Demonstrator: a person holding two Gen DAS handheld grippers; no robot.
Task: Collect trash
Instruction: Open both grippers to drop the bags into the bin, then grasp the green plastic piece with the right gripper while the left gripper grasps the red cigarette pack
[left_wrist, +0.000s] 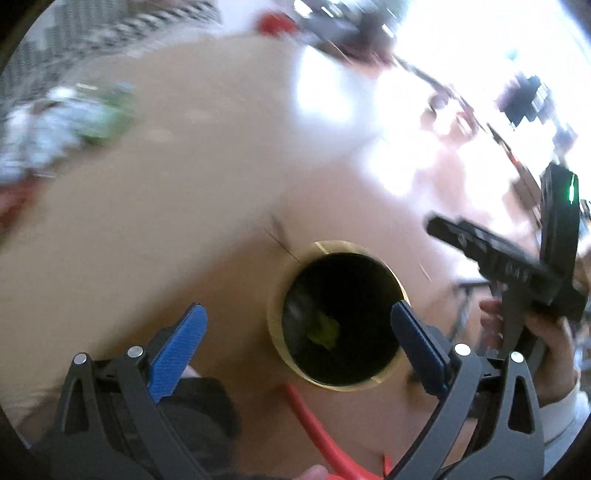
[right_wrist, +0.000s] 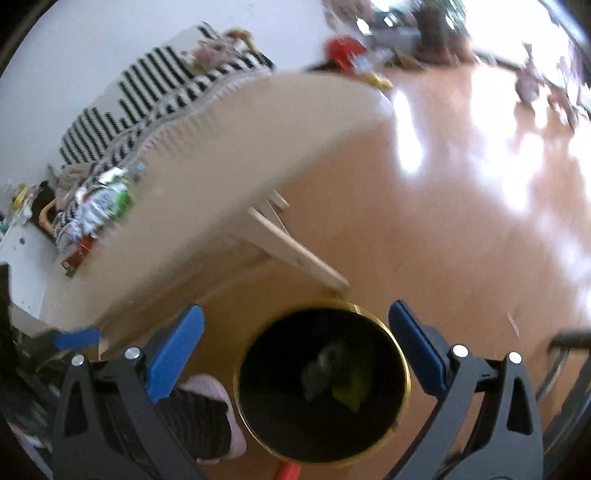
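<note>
Left wrist view
Left gripper: released, its blue pads spread wide with nothing between them, pointing down at the floor.
Trash bin: round, black inside with a gold rim, standing on the floor between the two pads and a little toward 1 o'clock of centre.
Trash in bin: a yellow-green crumpled piece lies at the bottom; beside it at 9 o'clock something greyish, too dark to tell.
Right gripper: seen from the side at 3 o'clock, held in the person's hand; a green light glows on its body; its fingers cannot be made out here.
Table: beige top filling the 9 to 12 o'clock part, blurred.
Litter on table: blurred white, green and red wrappers at 10 o'clock.
Red cord: runs from under the bin toward 6 o'clock.

Right wrist view
Right gripper: let go, blue pads wide apart, empty, hanging right above the bin.
Trash bin: at 6 o'clock between the pads, mouth facing the camera.
Trash in bin: yellow-green scrap touching a grey crumpled lump at its 10 o'clock.
Table: tilted across 10 o'clock, a wooden leg reaching toward the bin.
Litter on table: shiny wrappers and a green-labelled bottle near the 9 o'clock edge.
Striped sofa: behind the table at 11 o'clock.
Slipper: pink-edged, just beside the bin at 8 o'clock.
</note>
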